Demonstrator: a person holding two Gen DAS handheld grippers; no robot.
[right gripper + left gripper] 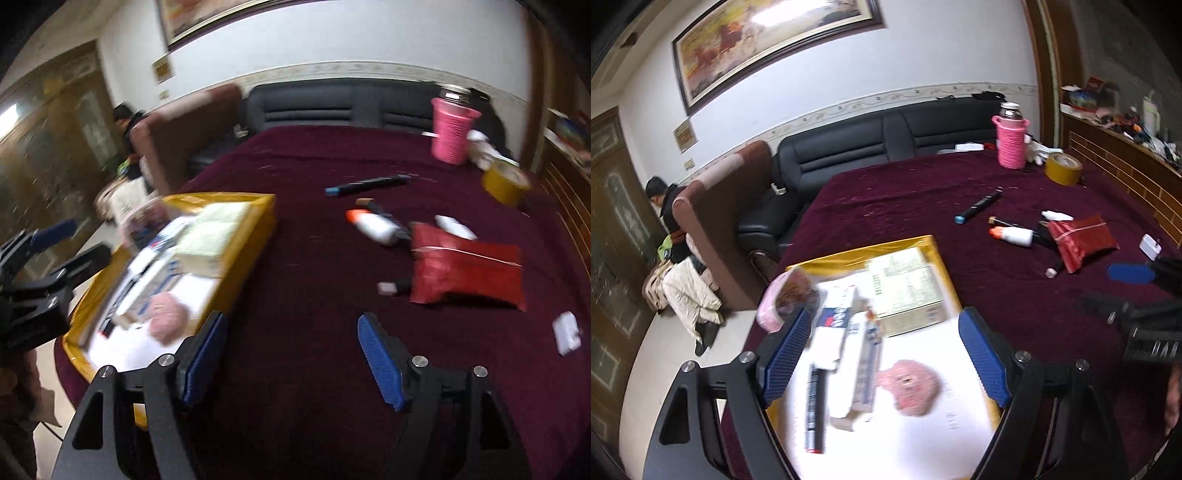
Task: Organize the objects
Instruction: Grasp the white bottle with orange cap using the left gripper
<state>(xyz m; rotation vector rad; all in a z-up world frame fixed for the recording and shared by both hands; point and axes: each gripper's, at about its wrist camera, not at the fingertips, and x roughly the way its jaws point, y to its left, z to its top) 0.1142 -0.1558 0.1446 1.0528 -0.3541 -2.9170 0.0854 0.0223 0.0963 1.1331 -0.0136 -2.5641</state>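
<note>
A gold-rimmed box [857, 251] with a white floor lies at the near left of the maroon tablecloth [905, 206]. It holds a pale carton [908, 291], long white boxes, a black pen [815, 410] and a pink fluffy thing [916, 386]. My left gripper [884, 315] hangs open over this box, with nothing gripped. My right gripper [291, 319] is open over bare cloth just right of the box [255, 236]. Loose beyond it lie a blue-capped marker [365, 184], a white glue bottle [373, 223] and a red pouch [465, 273].
A pink-sleeved bottle [1012, 142] and a yellow tape roll [1063, 168] stand at the far right of the table. A white plug [567, 332] lies near the right edge. Behind are a black sofa [886, 147], a brown chair [720, 221] and a seated person [665, 199].
</note>
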